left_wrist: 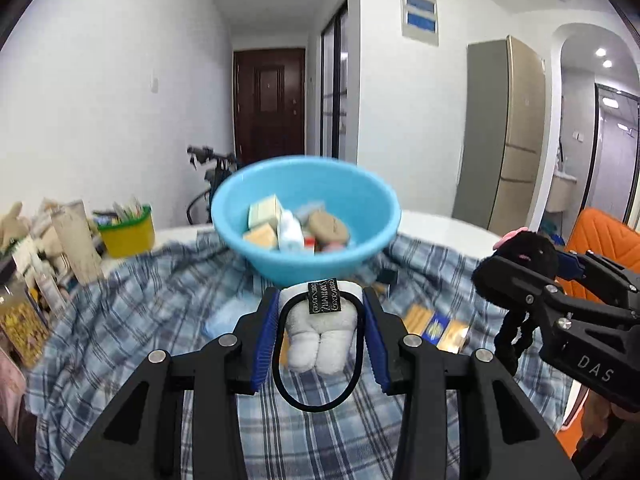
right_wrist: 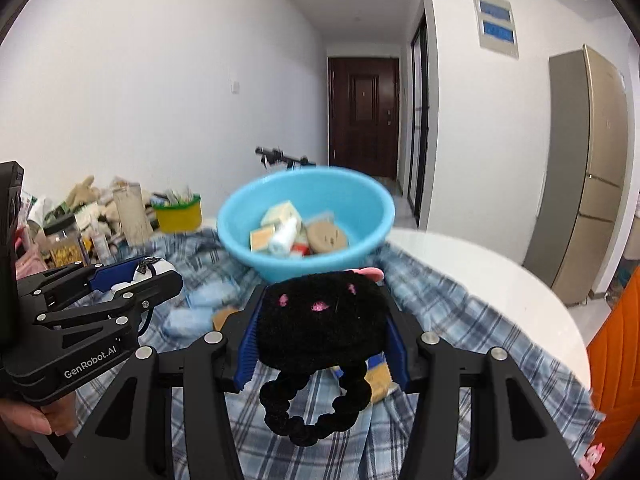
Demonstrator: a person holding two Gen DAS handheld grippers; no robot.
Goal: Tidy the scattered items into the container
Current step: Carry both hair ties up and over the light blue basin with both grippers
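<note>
Bowl [left_wrist: 306, 216] dead ahead of both grippers — blue, sitting on the plaid cloth [left_wrist: 160, 308], already holding a few small boxes, a white bottle and a round brown lid-like piece. That is the target, and both loads are lined up on it.

Left gripper [left_wrist: 320, 336] is clamped on a white plush hair tie [left_wrist: 320, 320]: the blue pads press its soft body from both sides, the thin black elastic loop dangling below, a little black label on top. From this camera the bowl's near wall sits just above the plush, straight along the fingers, so the way in looks like forward and over the rim.

Right gripper [right_wrist: 322, 320] is closed on a black plush scrunchie [right_wrist: 320, 312] with pink stitched marks, its knobbly black loop hanging beneath. Here too the bowl [right_wrist: 306, 220] lies directly beyond the fingers, just past the plush.

The two grippers ride side by side — the left [right_wrist: 132, 280] shows at the right camera's left edge, the right [left_wrist: 560, 276] at the left camera's right edge — both pointing the same way and looking about equally near the bowl. Neither has a clear lead.

My read: each load must clear the near rim before letting go, and the hanging loops could snag on it. A few flat packets still lie on the cloth between grippers and bowl.
</note>
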